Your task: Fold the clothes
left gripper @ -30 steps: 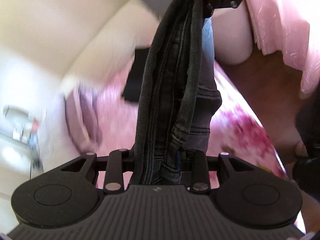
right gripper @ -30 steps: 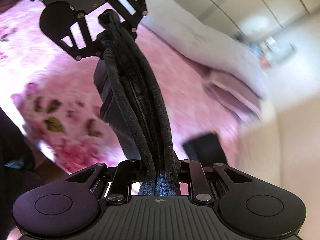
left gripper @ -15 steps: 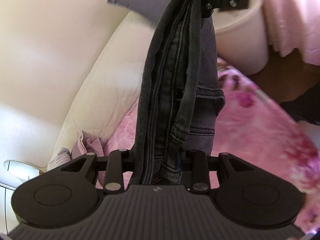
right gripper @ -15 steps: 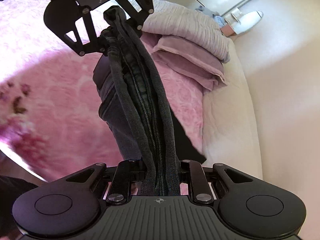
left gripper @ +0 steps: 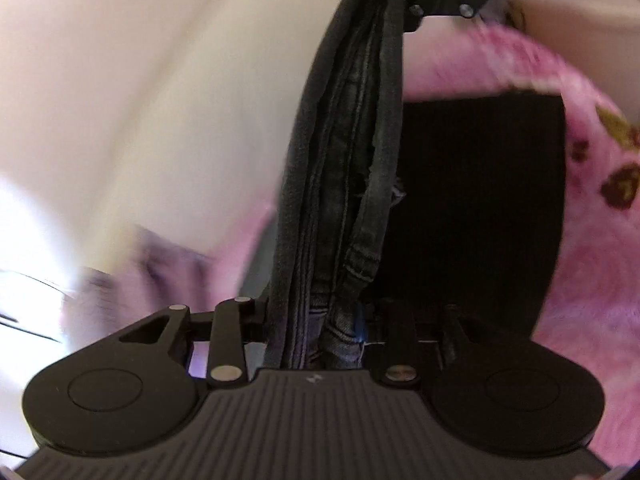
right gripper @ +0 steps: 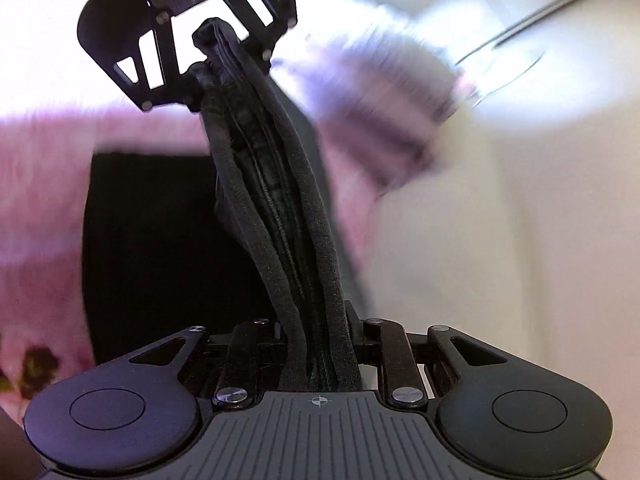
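A fluffy pink blanket with flower marks (left gripper: 592,240) covers the bed under both tools, and it looks blurry. A flat black square of cloth (left gripper: 480,208) lies on the blanket, just past the left hand-held gripper (left gripper: 316,344) and to its right side. A cream padded headboard (right gripper: 460,248) stands off to the right of the right hand-held gripper (right gripper: 320,364).

The dark grey bunched denim jeans (left gripper: 344,168) hang in the air, pulled into a long thick rope between the two tools. The left hand-held gripper is clamped on one end of the jeans. The right hand-held gripper is clamped on the other end, and the tools face each other.

I think the jeans are being carried over the bed, folded lengthwise, on the way to being laid down. The next move calls for a bare flat spot on the blanket, both ends coming down together so the layers stay lined up.
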Demonstrator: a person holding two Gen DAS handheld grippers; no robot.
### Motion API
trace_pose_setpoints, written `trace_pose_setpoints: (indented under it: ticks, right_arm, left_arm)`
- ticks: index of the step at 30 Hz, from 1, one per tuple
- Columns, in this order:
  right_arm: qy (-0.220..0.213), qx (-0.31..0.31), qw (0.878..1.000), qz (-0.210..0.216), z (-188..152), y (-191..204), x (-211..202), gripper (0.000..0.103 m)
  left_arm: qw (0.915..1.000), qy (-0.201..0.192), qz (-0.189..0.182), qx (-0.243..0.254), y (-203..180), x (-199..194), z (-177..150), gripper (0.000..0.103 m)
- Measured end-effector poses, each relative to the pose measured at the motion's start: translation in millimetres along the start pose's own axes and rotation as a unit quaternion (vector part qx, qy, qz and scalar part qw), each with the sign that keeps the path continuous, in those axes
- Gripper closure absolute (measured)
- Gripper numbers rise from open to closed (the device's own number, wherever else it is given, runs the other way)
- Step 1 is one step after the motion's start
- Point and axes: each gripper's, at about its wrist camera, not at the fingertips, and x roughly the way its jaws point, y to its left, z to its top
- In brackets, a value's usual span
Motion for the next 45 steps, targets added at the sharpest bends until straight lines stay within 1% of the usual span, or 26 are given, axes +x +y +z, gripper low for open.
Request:
trace_pose_setpoints:
  ticks: [2, 3, 5, 8, 9, 11, 12, 14, 16, 18, 20, 21, 23, 26, 28, 31, 33, 35, 36, 37, 38, 40, 41, 42, 44, 45]
  right_arm:
    - [0.036, 0.018, 0.998, 0.047, -17, 21, 40, 0.083]
    - [0.05, 0.022, 0.996, 0.066, -23, 30, 53, 0.083]
    - [0.051, 0.027, 0.996, 0.072, -34, 43, 53, 0.078]
    - [0.051, 0.026, 0.996, 0.074, -48, 54, 45, 0.07]
    - [0.054, 0.024, 0.995, 0.075, -50, 56, 42, 0.069]
    - [0.06, 0.02, 0.995, 0.075, -55, 58, 35, 0.068]
    - [0.061, 0.018, 0.995, 0.075, -58, 58, 31, 0.067]
    - [0.069, 0.02, 0.994, 0.078, -55, 61, 34, 0.067]
    - [0.076, 0.023, 0.994, 0.08, -52, 63, 37, 0.067]
    - [0.083, 0.025, 0.993, 0.083, -49, 66, 41, 0.067]
    - [0.09, 0.027, 0.992, 0.086, -46, 69, 44, 0.068]
    - [0.09, 0.039, 0.992, 0.084, -44, 68, 41, 0.068]
    - [0.089, 0.047, 0.991, 0.088, -47, 72, 40, 0.068]
    - [0.104, 0.024, 0.99, 0.091, -47, 87, 49, 0.066]
    - [0.11, 0.013, 0.99, 0.088, -46, 90, 53, 0.065]
    - [0.121, 0.029, 0.988, 0.088, -45, 85, 50, 0.062]
    - [0.127, 0.052, 0.986, 0.093, -46, 81, 42, 0.06]
    - [0.133, 0.076, 0.983, 0.1, -46, 76, 31, 0.059]
    - [0.13, 0.102, 0.98, 0.111, -46, 71, 24, 0.059]
    - [0.128, 0.129, 0.976, 0.122, -45, 66, 17, 0.059]
    - [0.125, 0.156, 0.971, 0.133, -44, 61, 10, 0.059]
    - [0.097, 0.24, 0.954, 0.148, -42, 43, -3, 0.059]
    - [0.078, 0.277, 0.946, 0.15, -41, 34, -9, 0.059]
    - [0.065, 0.302, 0.94, 0.144, -39, 26, -11, 0.06]
    - [0.041, 0.351, 0.927, 0.128, -34, 10, -11, 0.061]
    - [0.034, 0.375, 0.918, 0.124, -34, 4, -6, 0.061]
  left_arm:
    - [0.9981, 0.027, -0.052, 0.018, -28, 33, -2, 0.069]
    - [0.9974, 0.031, -0.06, 0.026, -40, 41, -4, 0.068]
    - [0.998, 0.024, -0.049, 0.034, -55, 43, -10, 0.065]
    - [0.9982, 0.008, -0.041, 0.044, -57, 32, -20, 0.062]
    - [0.9979, 0.002, -0.04, 0.051, -56, 29, -22, 0.062]
    - [0.9971, -0.003, -0.044, 0.062, -53, 26, -27, 0.057]
    - [0.9968, -0.003, -0.05, 0.062, -51, 27, -30, 0.057]
    - [0.9962, -0.003, -0.06, 0.063, -47, 29, -36, 0.06]
    - [0.9956, -0.005, -0.063, 0.069, -49, 32, -40, 0.061]
    - [0.9952, -0.004, -0.059, 0.077, -52, 35, -43, 0.061]
    - [0.9965, -0.001, -0.051, 0.066, -52, 36, -46, 0.062]
    - [0.9969, 0.0, -0.051, 0.061, -53, 37, -48, 0.062]
    - [0.9964, -0.003, -0.053, 0.066, -59, 39, -52, 0.061]
    - [0.9954, -0.002, -0.045, 0.085, -68, 40, -54, 0.06]
    - [0.9957, 0.005, -0.041, 0.083, -67, 35, -57, 0.06]
    - [0.9966, 0.016, -0.048, 0.065, -61, 20, -67, 0.061]
    - [0.9973, 0.027, -0.057, 0.038, -54, 8, -77, 0.062]
    - [0.9968, 0.033, -0.071, -0.013, -41, -7, -88, 0.065]
    - [0.9945, 0.021, -0.085, -0.058, -29, -13, -88, 0.065]
    - [0.9893, 0.006, -0.1, -0.106, -16, -20, -87, 0.066]
    - [0.9822, -0.007, -0.11, -0.152, -5, -27, -92, 0.07]
    - [0.9739, -0.009, -0.094, -0.206, 18, -29, -79, 0.071]
    - [0.9716, -0.007, -0.088, -0.22, 25, -24, -75, 0.071]
    - [0.9693, -0.005, -0.082, -0.232, 31, -18, -70, 0.071]
    - [0.9642, 0.003, -0.081, -0.253, 40, -4, -68, 0.071]
    - [0.9634, 0.011, -0.084, -0.254, 40, 7, -67, 0.071]
